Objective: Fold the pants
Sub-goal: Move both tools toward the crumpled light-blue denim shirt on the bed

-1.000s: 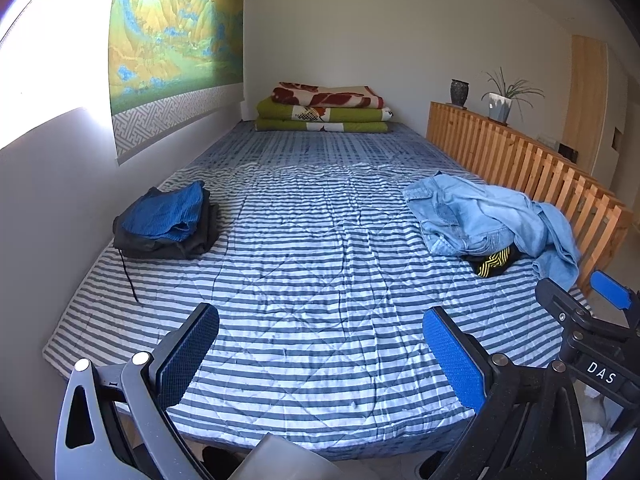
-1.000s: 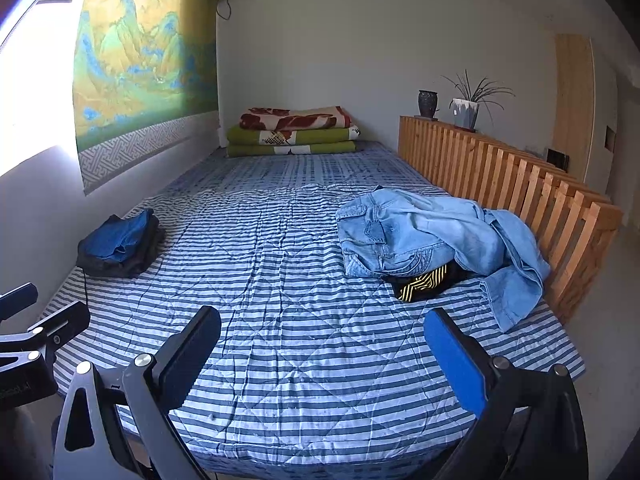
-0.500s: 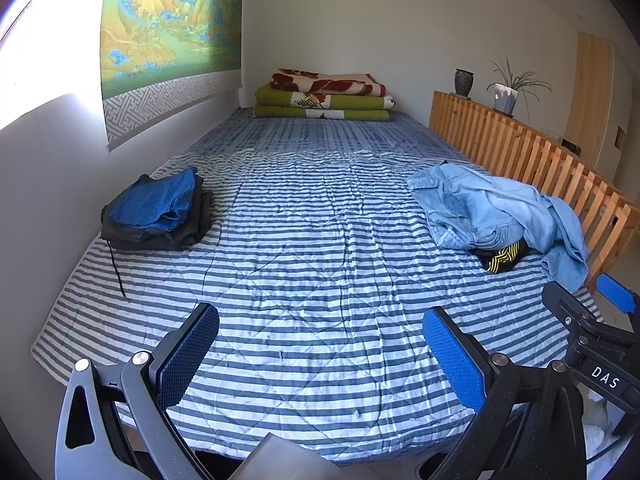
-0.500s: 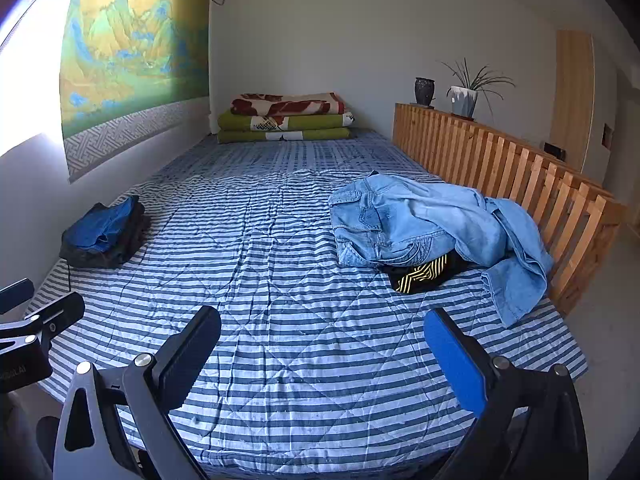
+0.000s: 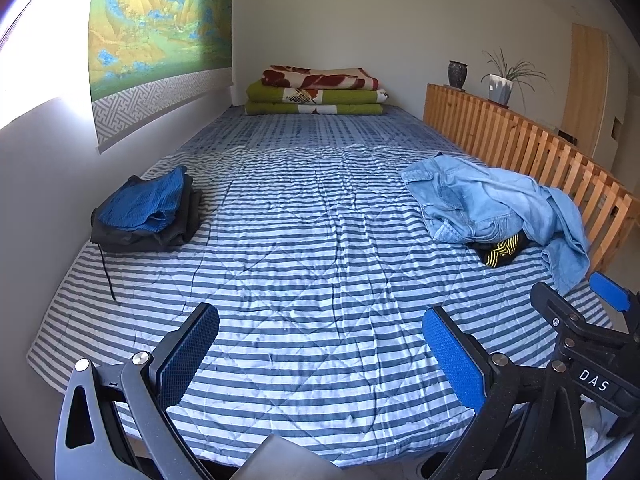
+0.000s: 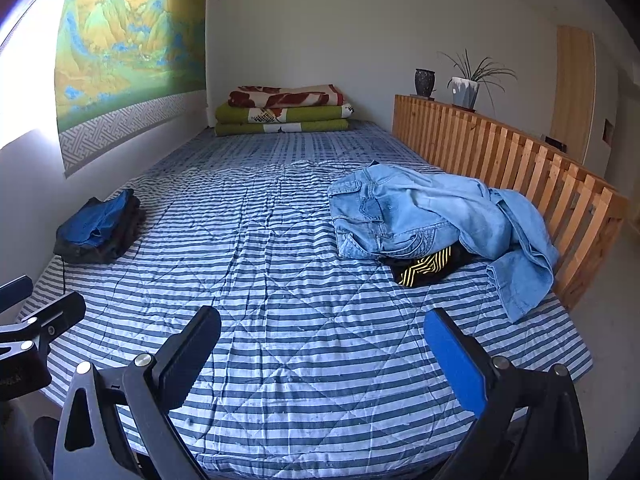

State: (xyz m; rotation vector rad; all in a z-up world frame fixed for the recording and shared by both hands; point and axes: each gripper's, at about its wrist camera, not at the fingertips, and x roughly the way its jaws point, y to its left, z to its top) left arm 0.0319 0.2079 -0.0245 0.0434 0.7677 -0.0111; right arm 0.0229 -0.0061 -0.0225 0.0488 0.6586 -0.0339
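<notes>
A crumpled heap of light blue denim pants [image 5: 488, 204] [image 6: 432, 216] lies on the right side of the striped bed, on top of a black garment with yellow stripes [image 5: 502, 250] [image 6: 426, 268]. One denim leg hangs toward the bed's right edge. My left gripper [image 5: 320, 352] stands open over the bed's near edge, holding nothing. My right gripper [image 6: 324, 354] is also open and empty, near the front edge, well short of the denim heap. In the left wrist view the right gripper's fingers [image 5: 608, 296] show at the lower right.
A folded stack of blue and black clothes [image 5: 148, 212] [image 6: 100, 232] sits at the left by the wall. Folded blankets [image 5: 316, 92] lie at the far end. A wooden slatted rail [image 6: 520, 168] runs along the right side, with a plant pot [image 6: 464, 92] on it.
Both grippers have moved forward and a little lower toward the bed, so the denim heap and the folded stack appear closer. Both stayed open and the clothes have not moved.
</notes>
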